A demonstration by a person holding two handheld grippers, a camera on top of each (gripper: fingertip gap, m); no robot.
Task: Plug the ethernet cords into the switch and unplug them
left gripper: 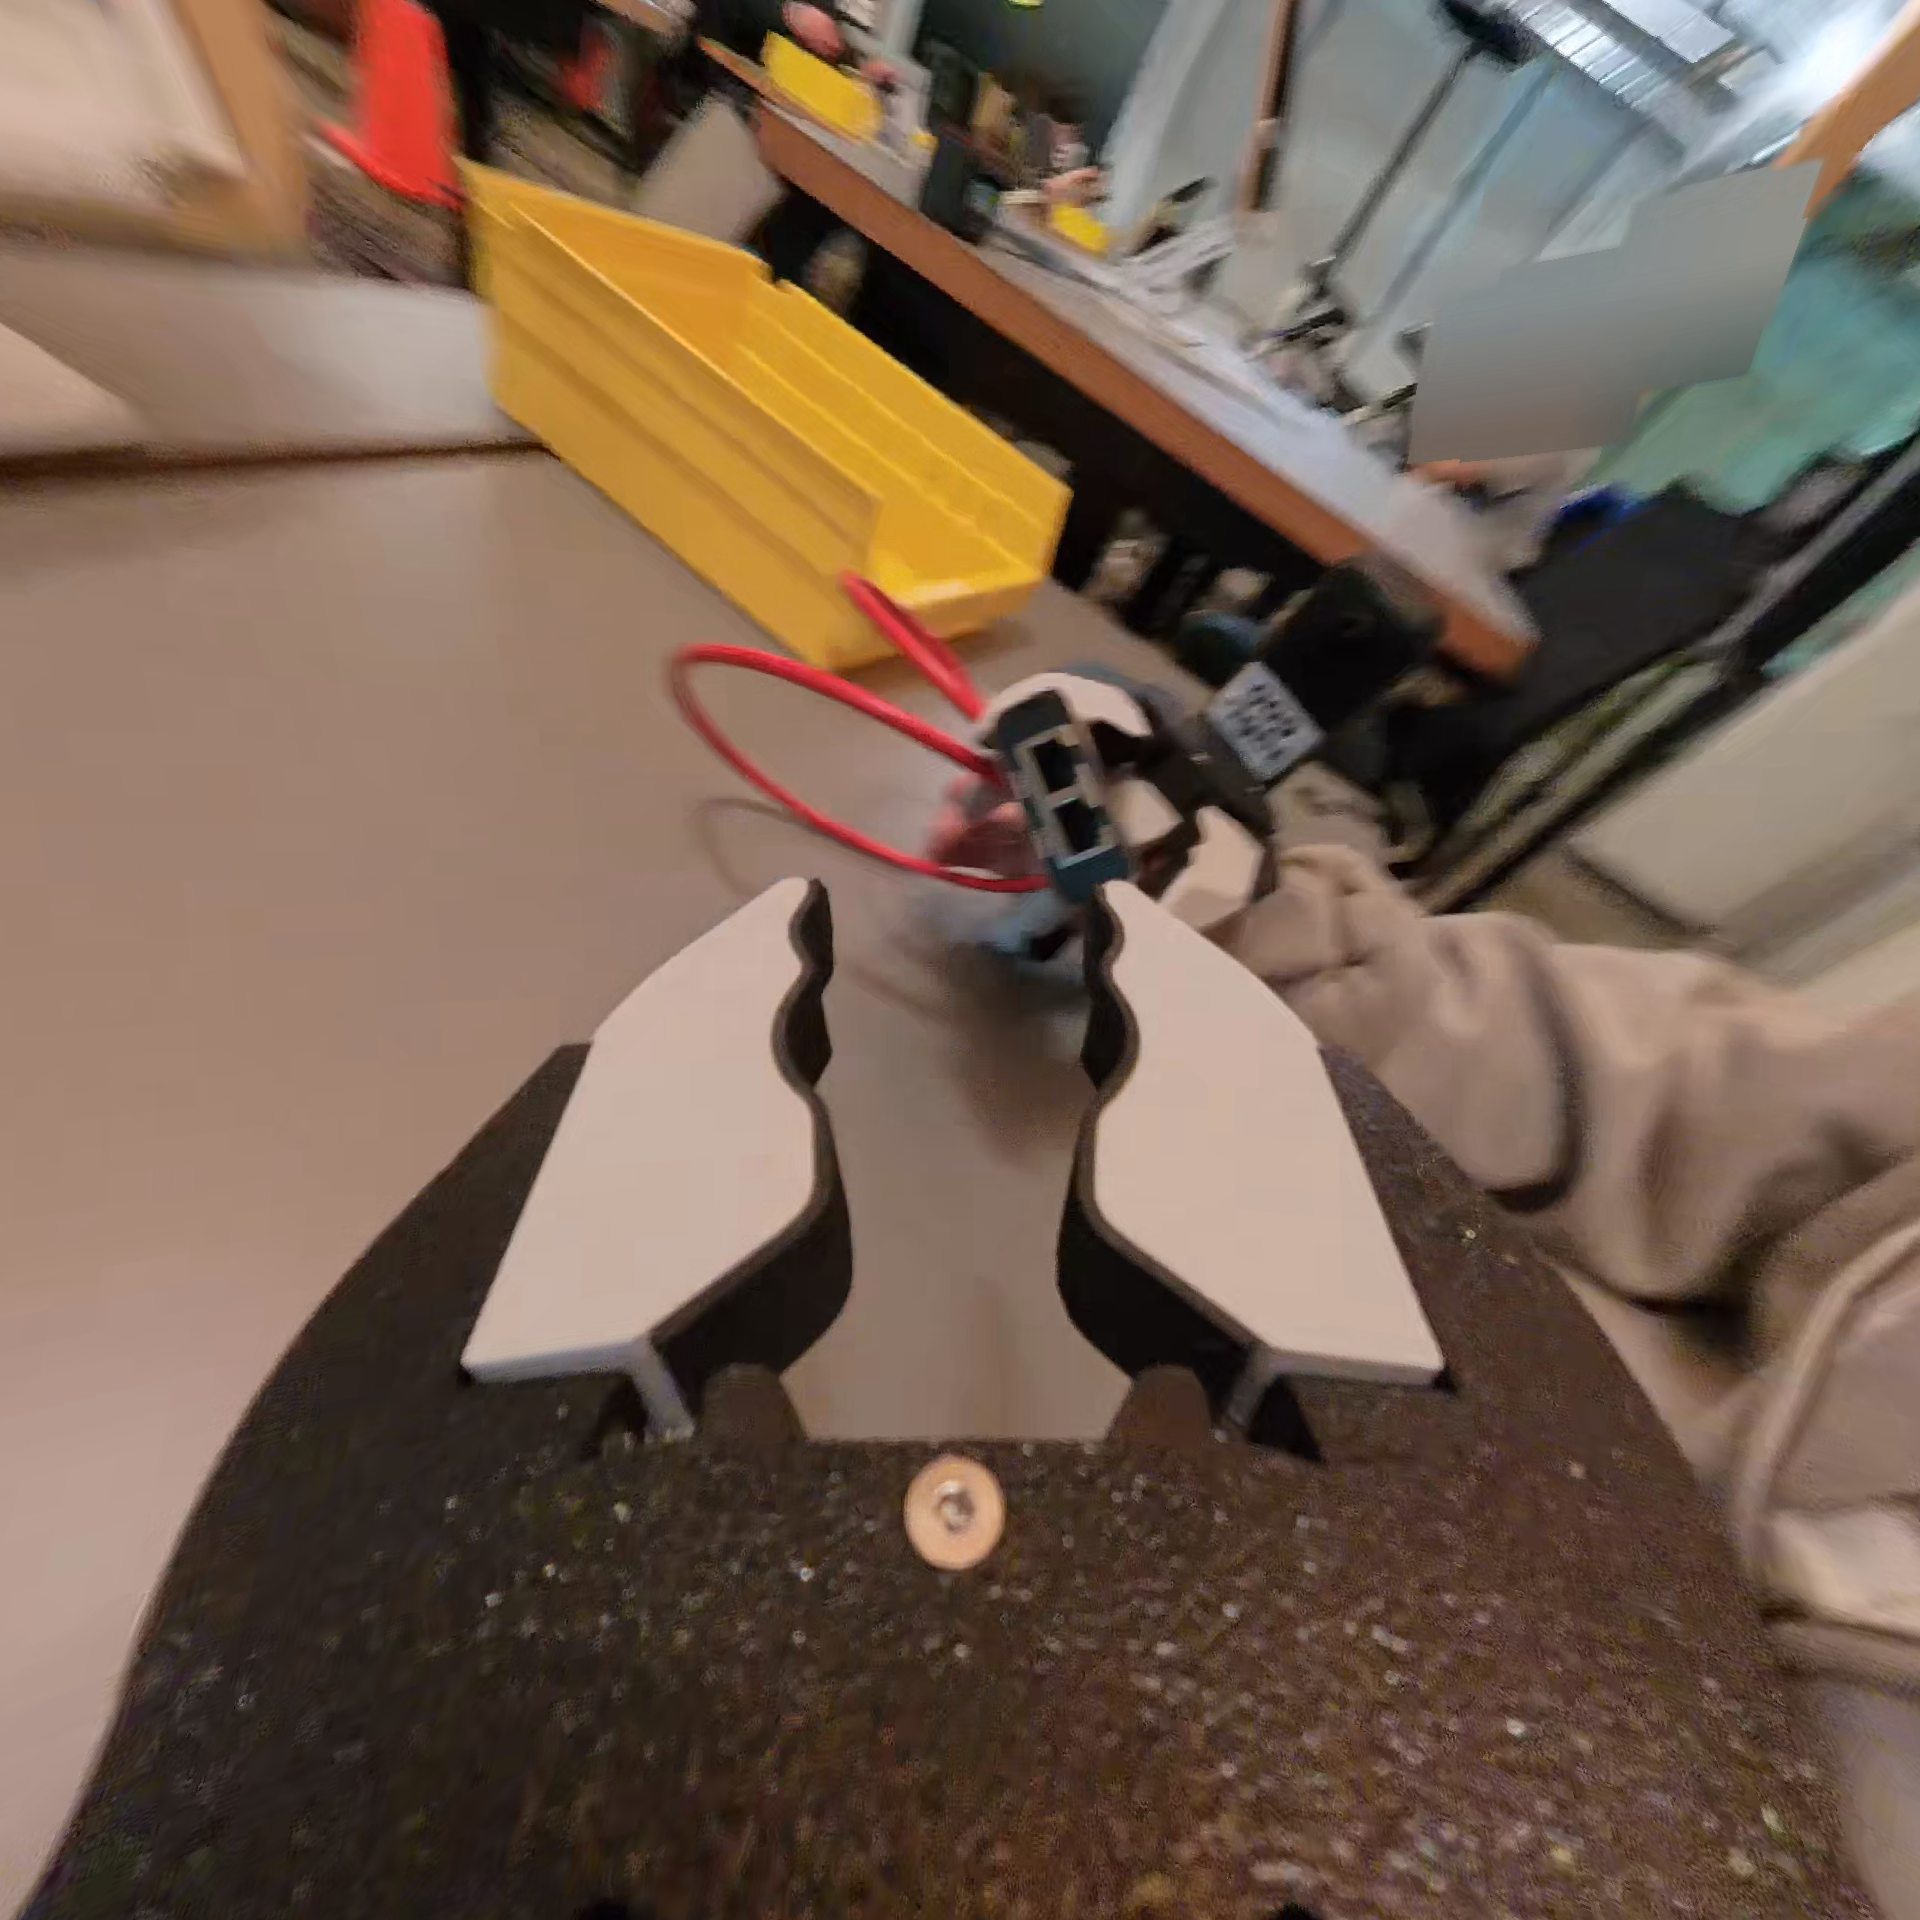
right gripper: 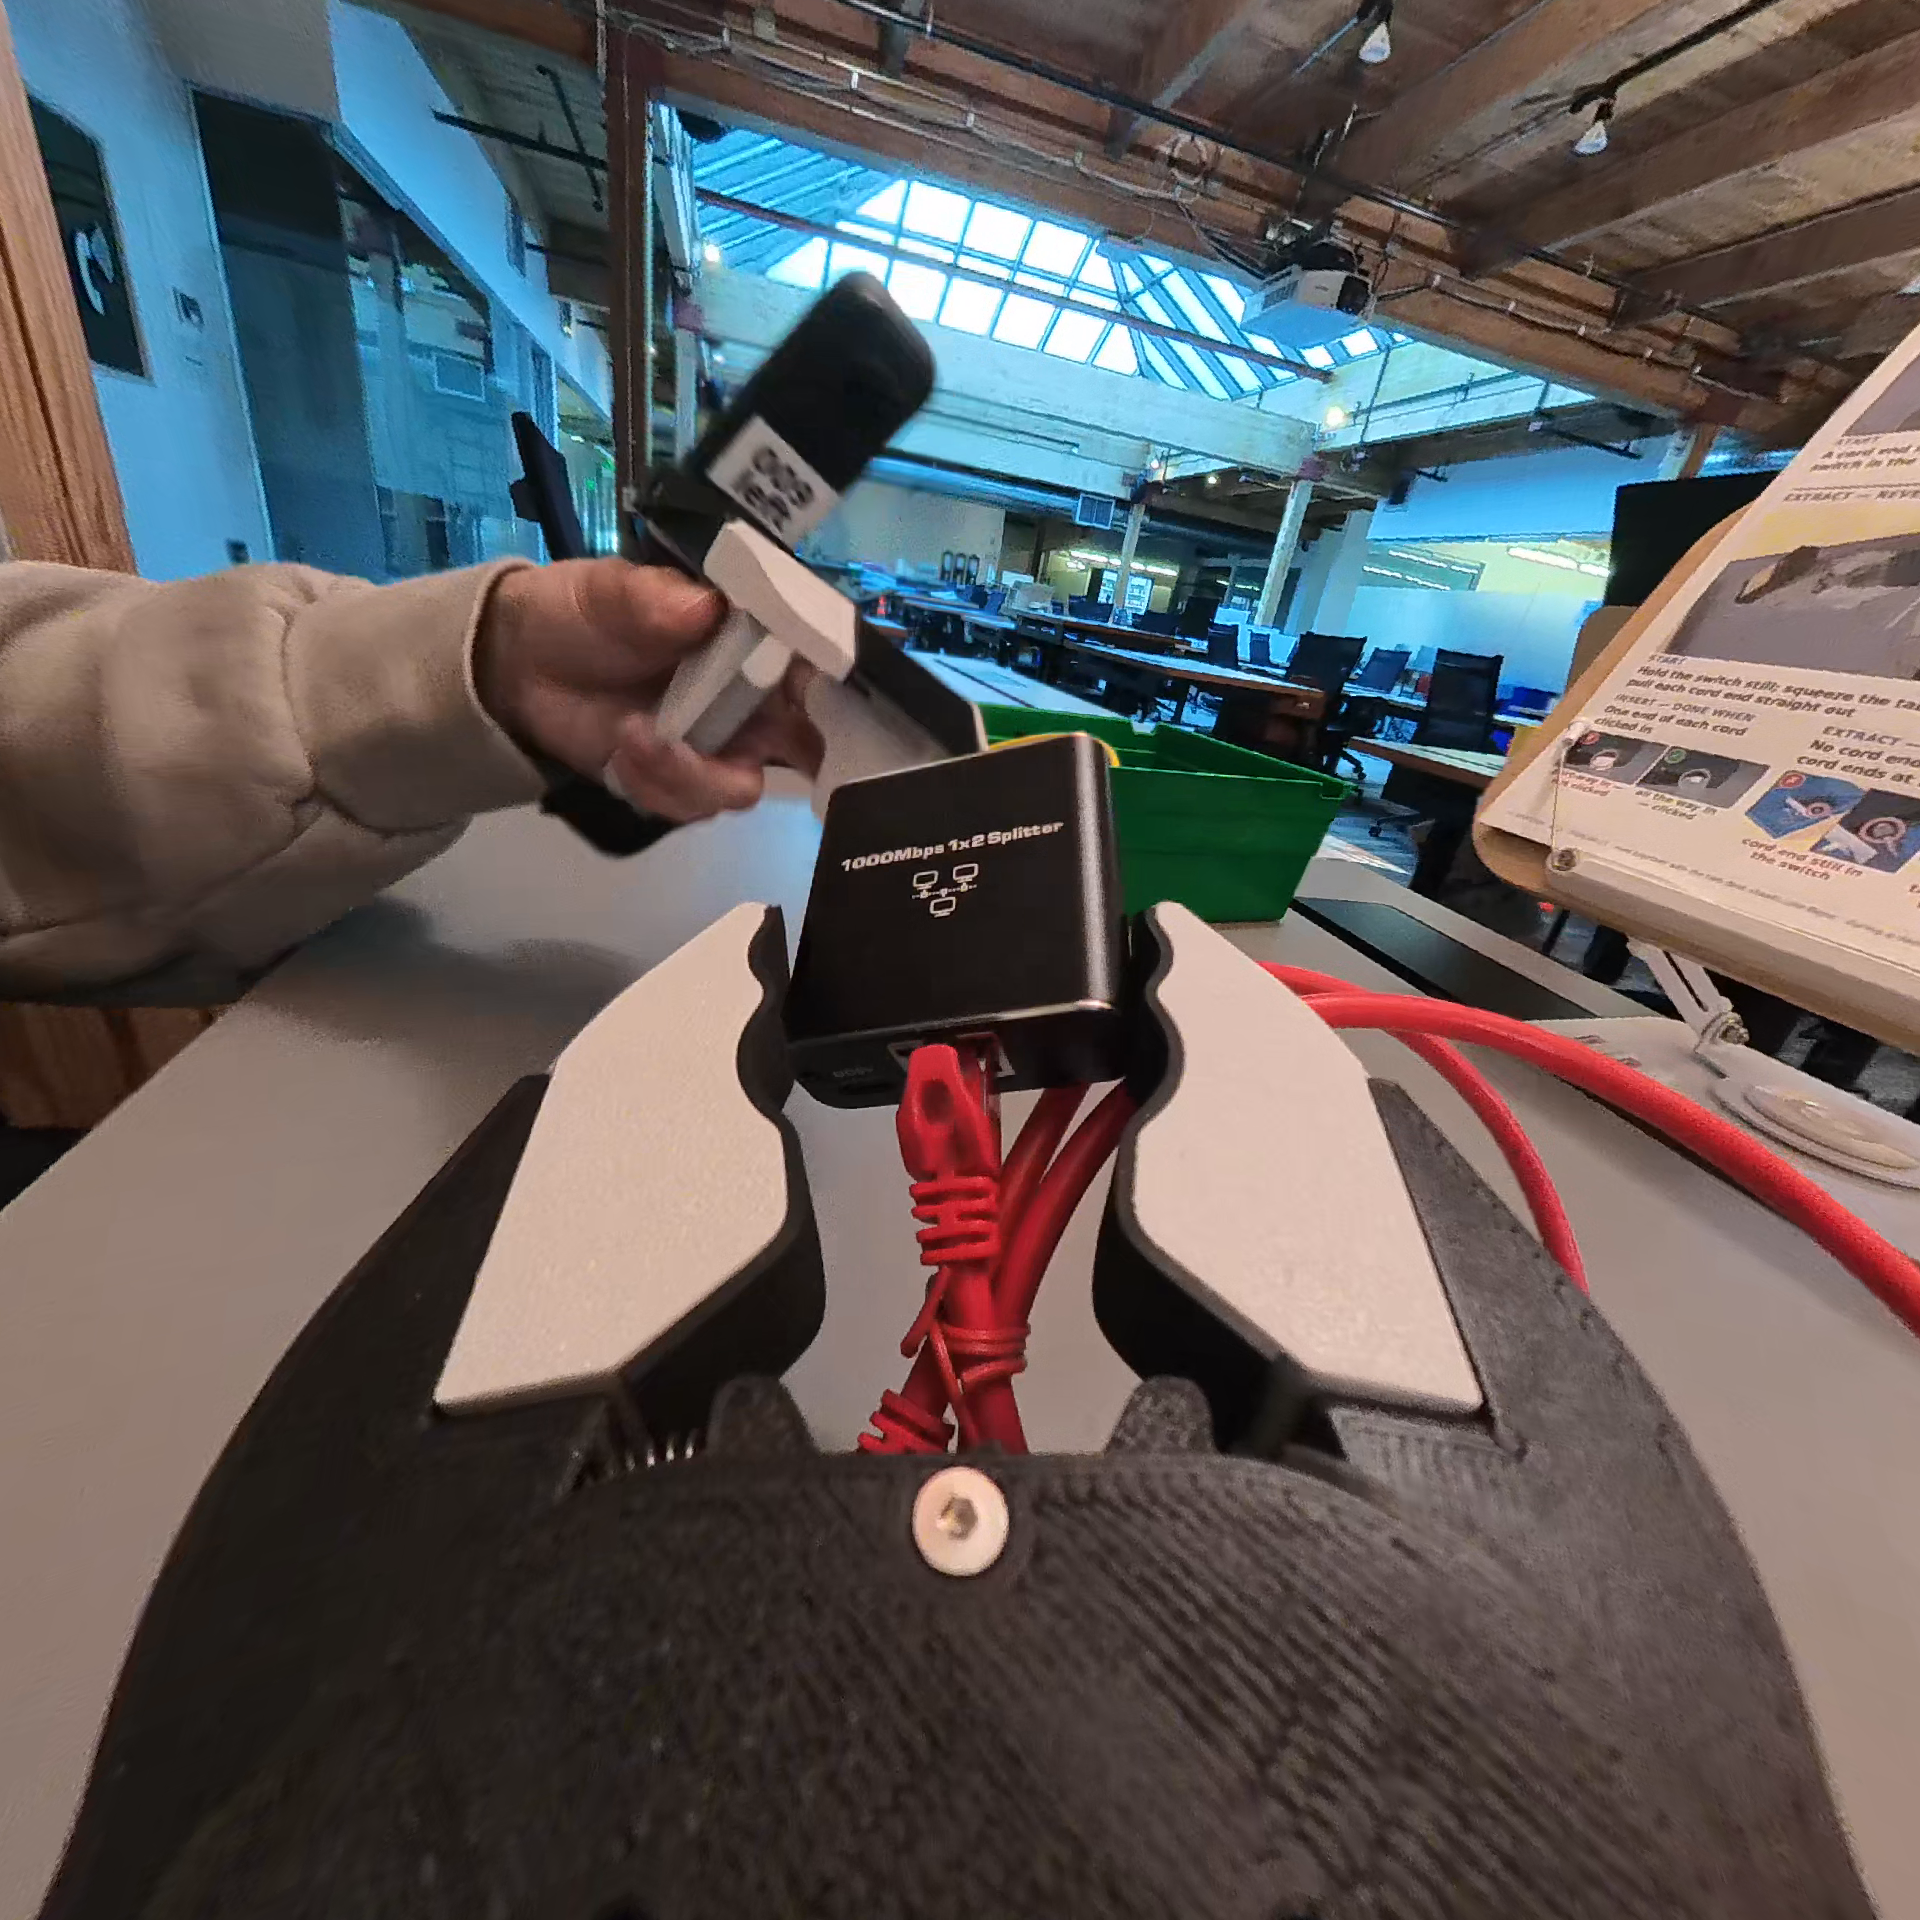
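Right gripper (right gripper: 956, 966) clamps black switch (right gripper: 961, 894) by its sides, lifted off grey table (right gripper: 312, 1091); red ethernet cord (right gripper: 951, 1132) plugged in at 6 o'clock; left gripper (left gripper: 956, 914) parted, empty, switch at 1 o'clock; yellow bin (left gripper: 727, 416) at 11.

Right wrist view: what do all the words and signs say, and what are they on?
I don't read writing out; here is where it stands.
Black switch: white lettering and a small network diagram on top, sharp.
Instruction sheet, right edge: printed lines, small pictures.
White sticker, upper left: black characters, blurred.
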